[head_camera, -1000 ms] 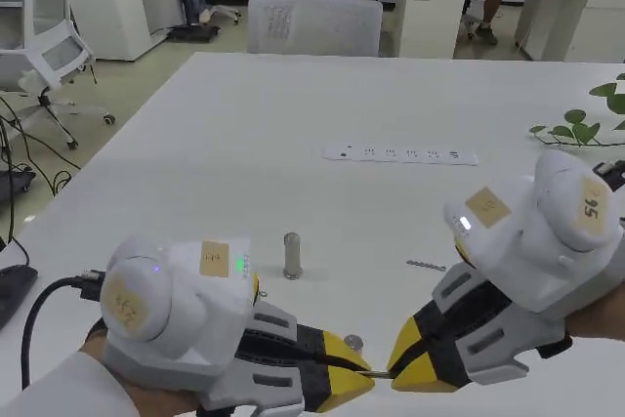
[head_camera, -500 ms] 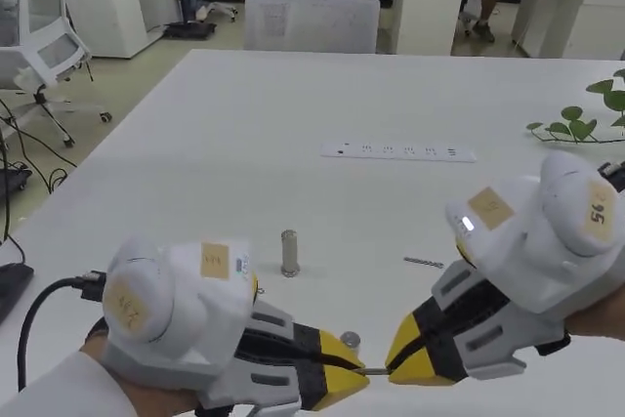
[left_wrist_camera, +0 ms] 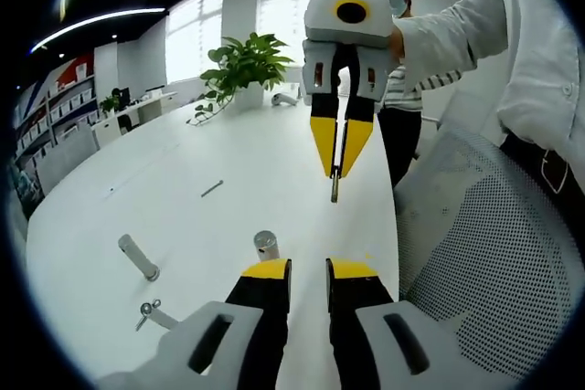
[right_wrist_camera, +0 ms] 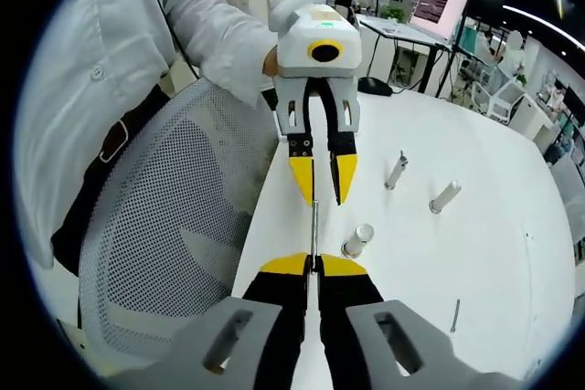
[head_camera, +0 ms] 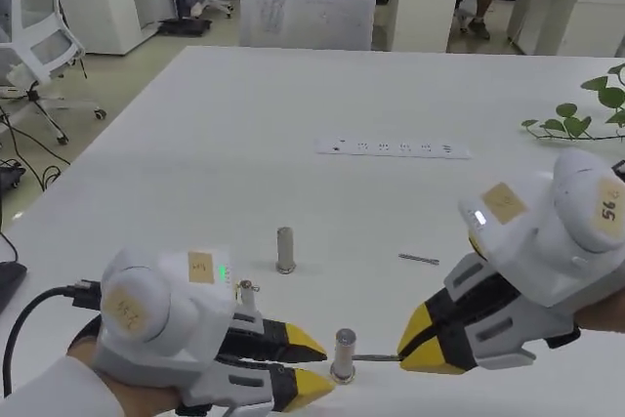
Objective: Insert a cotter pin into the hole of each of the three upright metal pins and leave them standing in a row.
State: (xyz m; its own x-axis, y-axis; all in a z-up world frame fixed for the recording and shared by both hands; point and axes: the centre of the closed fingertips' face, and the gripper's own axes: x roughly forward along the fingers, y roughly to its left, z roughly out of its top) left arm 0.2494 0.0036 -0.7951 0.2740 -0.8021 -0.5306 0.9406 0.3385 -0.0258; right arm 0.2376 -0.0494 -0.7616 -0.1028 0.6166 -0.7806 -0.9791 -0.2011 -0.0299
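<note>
**White table, near edge: the held cotter pin lies level, just off the front metal pin**

The broad white table (head_camera: 244, 144) is open behind the work, with a power strip (head_camera: 391, 149) well back. The tight side is the near edge. It runs right under both grippers, with a mesh chair (right_wrist_camera: 174, 226) below it.

Your right gripper (head_camera: 410, 351) has its jaws pressed together on a cotter pin (head_camera: 376, 357). The cotter pin lies flat and sticks straight out along the jaws toward your left. The front metal pin (head_camera: 344, 354) stands upright between the two grippers, close to that near edge.

In the head view the cotter pin's tip seems to reach the front metal pin. In the right gripper view the post stands off to the right of the tip, so I judge the tip is not yet in. I cannot make out the hole.

Your right gripper is the one to move. It likely needs a small sideways correction away from you, then a push along the cotter pin's length.

Your left gripper (head_camera: 305, 366) has its jaws a little apart and empty, just beside the post on its other side. It is placed to steady the post.

A second metal pin (head_camera: 285, 249) stands bare further back. A third metal pin (head_camera: 246, 292) by the left gripper seems to carry a cotter pin already. A loose cotter pin (head_camera: 418, 259) lies flat on the table beyond the right gripper.
</note>
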